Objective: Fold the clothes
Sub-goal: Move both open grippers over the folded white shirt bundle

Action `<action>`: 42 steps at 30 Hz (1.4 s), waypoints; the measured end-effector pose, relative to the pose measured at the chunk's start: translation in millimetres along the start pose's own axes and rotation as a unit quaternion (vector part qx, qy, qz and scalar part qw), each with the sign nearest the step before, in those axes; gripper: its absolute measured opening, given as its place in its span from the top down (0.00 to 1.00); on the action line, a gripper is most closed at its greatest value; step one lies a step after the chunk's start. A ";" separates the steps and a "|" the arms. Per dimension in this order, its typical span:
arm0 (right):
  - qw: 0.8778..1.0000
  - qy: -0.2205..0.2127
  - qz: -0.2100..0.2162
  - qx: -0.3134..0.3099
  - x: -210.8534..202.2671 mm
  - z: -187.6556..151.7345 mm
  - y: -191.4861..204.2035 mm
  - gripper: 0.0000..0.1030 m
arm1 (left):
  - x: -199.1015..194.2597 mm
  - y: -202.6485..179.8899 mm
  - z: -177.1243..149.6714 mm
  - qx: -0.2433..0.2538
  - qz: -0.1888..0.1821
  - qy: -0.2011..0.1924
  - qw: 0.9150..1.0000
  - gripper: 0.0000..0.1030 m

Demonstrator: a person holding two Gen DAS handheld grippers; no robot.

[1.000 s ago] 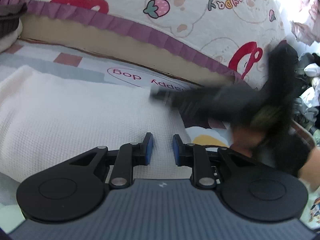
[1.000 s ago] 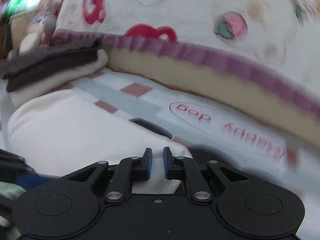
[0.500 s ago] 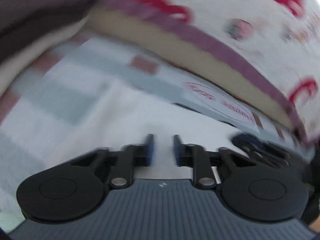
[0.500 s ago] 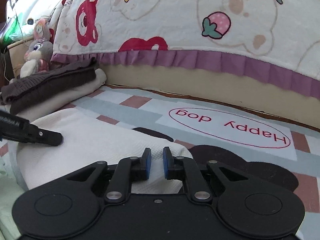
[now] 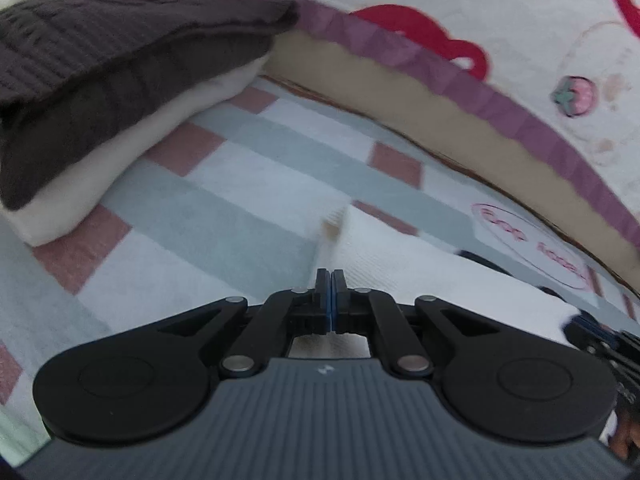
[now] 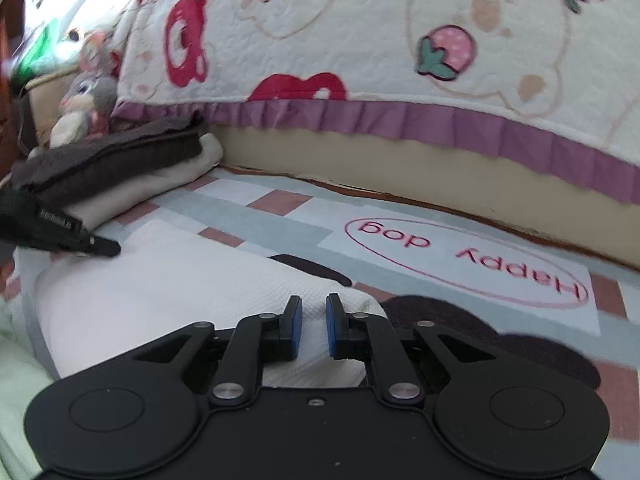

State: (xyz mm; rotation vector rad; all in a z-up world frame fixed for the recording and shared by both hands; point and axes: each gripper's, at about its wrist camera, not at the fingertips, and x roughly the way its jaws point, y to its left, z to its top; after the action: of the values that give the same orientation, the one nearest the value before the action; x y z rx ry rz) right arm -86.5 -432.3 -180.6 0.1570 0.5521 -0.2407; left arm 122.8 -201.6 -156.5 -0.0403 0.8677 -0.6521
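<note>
- The white garment [image 6: 168,292] lies folded on the patterned mat [image 6: 260,220], in front of the bed. One gripper is at each end of its near side.
- The left gripper [image 5: 331,280] has just been working its jaws. They were apart in both earlier views and now stand pressed together.
- It is at the garment's far corner, where a thin edge of cloth runs up to its tips. Whether that edge is caught between them I cannot tell.
- A second ago the left view looked across the broad white cloth. It now faces the folded stack (and is rather blurred).
- The right gripper [image 6: 311,308] sits over the near corner much as before, its jaws a narrow gap apart. White cloth shows in the gap, but I cannot tell whether the pads press on it.
- The mat carries "Happy dog" [image 6: 472,256] in a red oval, seen upside down. Small print on the left gripper's finger is too fine to read.
- Beside the garment a dark brown knit [image 5: 100,60] rests on a cream piece [image 5: 140,136], both folded.
- Behind them hangs a bedspread [image 6: 360,20] with a purple frill, bears and a strawberry [image 6: 446,54].
- A plush toy [image 6: 86,92] sits at the far left.
</note>
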 end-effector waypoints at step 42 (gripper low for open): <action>0.988 0.046 0.030 0.145 -42.0 -10.1 5.0 0.85 | -197.4 -53.9 50.1 0.015 -0.015 0.030 0.999 0.52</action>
State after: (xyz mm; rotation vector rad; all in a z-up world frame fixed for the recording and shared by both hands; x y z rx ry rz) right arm -124.9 -417.7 -166.2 0.4690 0.6003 -0.2546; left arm 39.0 -148.2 29.3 -0.0070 0.9156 -0.6964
